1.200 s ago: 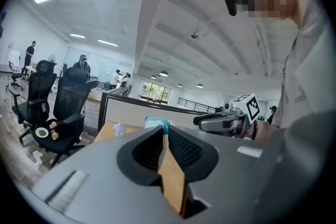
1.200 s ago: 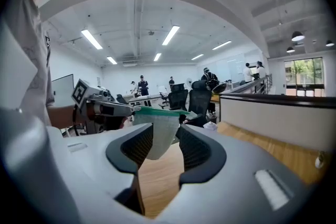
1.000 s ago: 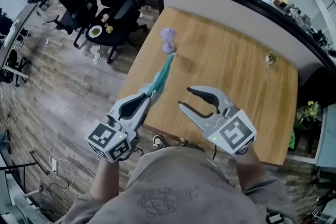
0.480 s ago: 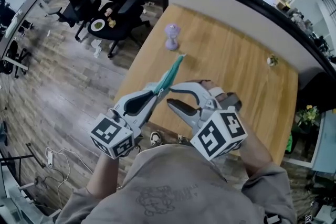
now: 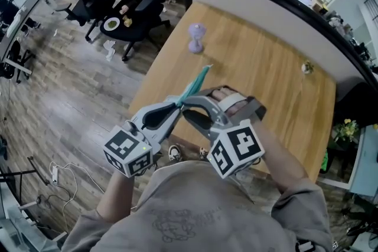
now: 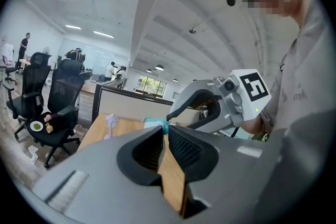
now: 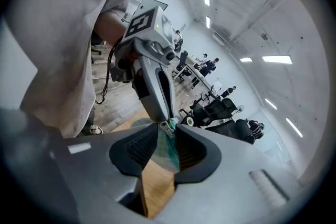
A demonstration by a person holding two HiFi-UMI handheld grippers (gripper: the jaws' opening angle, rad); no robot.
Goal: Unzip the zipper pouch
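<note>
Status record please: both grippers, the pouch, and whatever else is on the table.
left gripper: shut on the near end of the pouch
right gripper: jaws have just been closing; now shut on the pouch at its zipper pull
pouch: teal, held up off the table by both grippers
zipper: cannot tell how far it is open
also on table: purple object and a small item, both well clear of the grippers
</note>
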